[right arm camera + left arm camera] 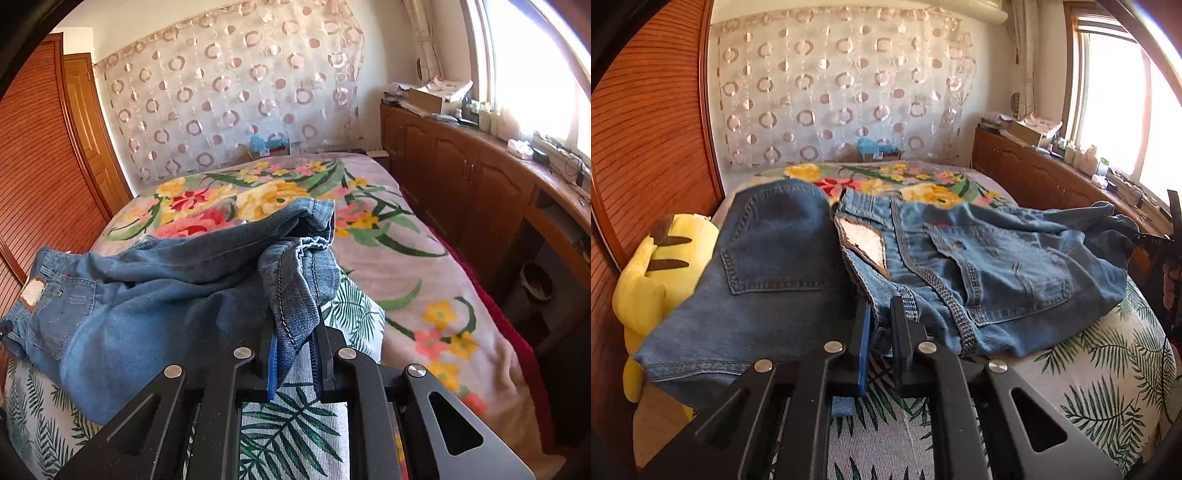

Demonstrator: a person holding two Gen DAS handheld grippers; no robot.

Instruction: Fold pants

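Blue jeans (979, 258) lie rumpled across the bed, seat side up, with a back pocket and a pale waist patch (864, 243) showing. One part (775, 251) is turned over at the left. My left gripper (881, 314) is shut on a denim edge near the waist. In the right wrist view the jeans (147, 295) stretch off to the left. My right gripper (295, 328) is shut on a bunched leg end (295, 280), which is lifted off the sheet.
The bed has a leaf-print sheet (1108, 369) and a floral blanket (424, 277). A yellow plush toy (653, 280) sits at the bed's left edge by a wooden wardrobe (646, 129). Wooden cabinets (461, 177) with clutter run along the right under the window.
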